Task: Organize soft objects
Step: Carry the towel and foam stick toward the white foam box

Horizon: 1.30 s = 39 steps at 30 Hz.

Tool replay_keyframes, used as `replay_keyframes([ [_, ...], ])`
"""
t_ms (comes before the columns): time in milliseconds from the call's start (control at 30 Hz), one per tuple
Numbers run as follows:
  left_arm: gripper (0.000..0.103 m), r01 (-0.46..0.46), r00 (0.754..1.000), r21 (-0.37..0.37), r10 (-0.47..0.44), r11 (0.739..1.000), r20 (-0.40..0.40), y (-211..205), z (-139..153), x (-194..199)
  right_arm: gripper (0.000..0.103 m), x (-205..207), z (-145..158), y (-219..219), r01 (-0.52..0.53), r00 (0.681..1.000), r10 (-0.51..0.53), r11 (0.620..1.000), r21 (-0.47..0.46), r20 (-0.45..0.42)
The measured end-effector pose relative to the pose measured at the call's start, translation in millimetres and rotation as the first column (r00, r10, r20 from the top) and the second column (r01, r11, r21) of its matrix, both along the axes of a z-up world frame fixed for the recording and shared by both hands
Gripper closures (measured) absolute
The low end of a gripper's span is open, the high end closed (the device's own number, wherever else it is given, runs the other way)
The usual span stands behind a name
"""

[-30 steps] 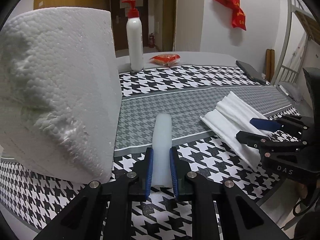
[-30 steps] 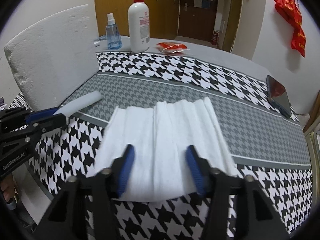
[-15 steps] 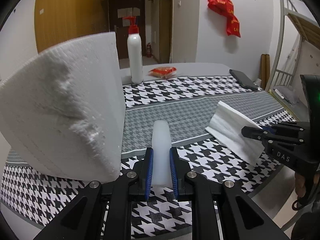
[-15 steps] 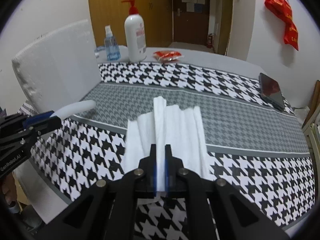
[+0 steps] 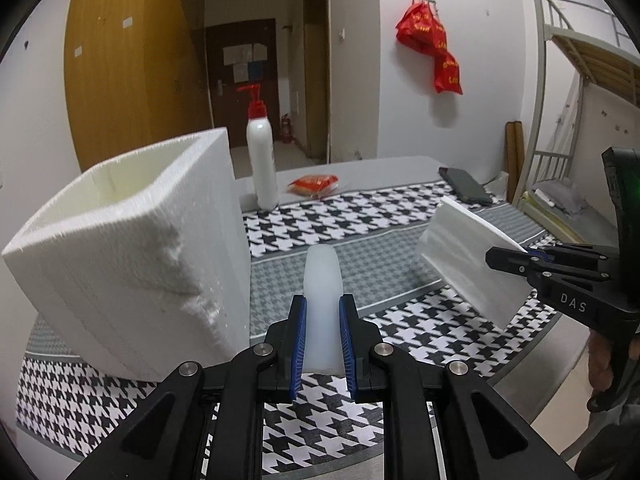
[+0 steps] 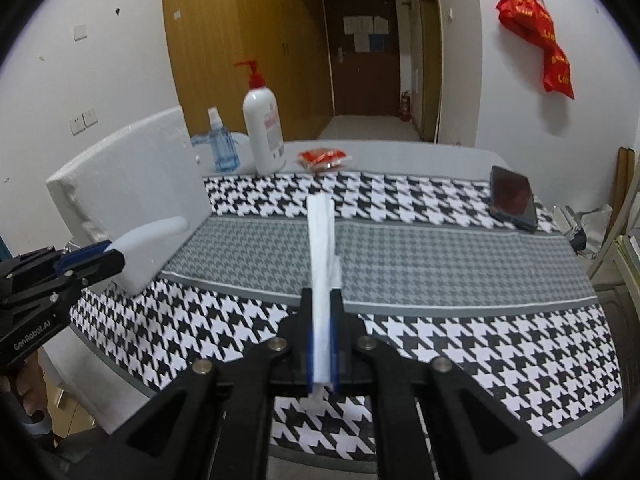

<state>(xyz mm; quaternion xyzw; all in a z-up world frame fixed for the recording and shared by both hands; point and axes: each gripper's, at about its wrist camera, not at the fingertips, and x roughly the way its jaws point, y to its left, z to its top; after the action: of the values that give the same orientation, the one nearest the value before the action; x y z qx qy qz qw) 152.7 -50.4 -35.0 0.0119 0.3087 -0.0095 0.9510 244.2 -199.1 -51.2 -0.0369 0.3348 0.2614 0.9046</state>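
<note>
Table (image 6: 460,248) with black-and-white houndstooth cloth; open white foam box (image 5: 132,256) stands at its left end, the landmark. Right claw (image 6: 322,340) clenched on a folded white tissue stack (image 6: 320,248), lifted right of the box; thin, limp layers could slip or fan apart. Left claw (image 5: 322,340) grasps a translucent white soft silicone strip (image 5: 322,276) just beside the box wall; may snag its rim.

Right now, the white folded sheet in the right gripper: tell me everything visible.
The folded white sheet looks like soft tissue or thin cloth, in several layers. The right gripper is shut on one edge, blue-padded fingers pinching it. It hangs clear above the houndstooth tablecloth, touching nothing else. The right wrist view shows it edge-on, a narrow strip.
</note>
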Motion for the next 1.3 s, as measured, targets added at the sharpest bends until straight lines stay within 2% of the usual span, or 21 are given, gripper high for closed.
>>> replay_keyframes([
  [300, 0.085, 0.028, 0.996, 0.000, -0.028, 1.000, 0.081, 6.5, 23.3, -17.7, 0.095, -16.0, 27.1, 1.0, 0.012, 0.997, -0.016, 0.999, 0.049, 0.070],
  [867, 0.085, 0.129, 0.970, -0.010, -0.124, 0.992, 0.211, 34.2, 62.1, -43.7, 0.095, -54.8, 72.3, 34.6, 0.032, 0.979, -0.056, 0.992, 0.123, 0.195],
  [1167, 0.085, 0.108, 0.956, -0.008, -0.102, 0.994, 0.274, 51.3, 81.3, -62.7, 0.095, -70.1, 92.5, 54.6, -0.024, 0.965, -0.009, 0.992, 0.123, 0.264],
  [1300, 0.085, 0.064, 0.953, -0.013, -0.057, 0.998, 0.298, 63.0, 87.5, -69.6, 0.095, -72.3, 100.7, 62.7, -0.055, 0.959, 0.012, 0.988, 0.145, 0.282],
])
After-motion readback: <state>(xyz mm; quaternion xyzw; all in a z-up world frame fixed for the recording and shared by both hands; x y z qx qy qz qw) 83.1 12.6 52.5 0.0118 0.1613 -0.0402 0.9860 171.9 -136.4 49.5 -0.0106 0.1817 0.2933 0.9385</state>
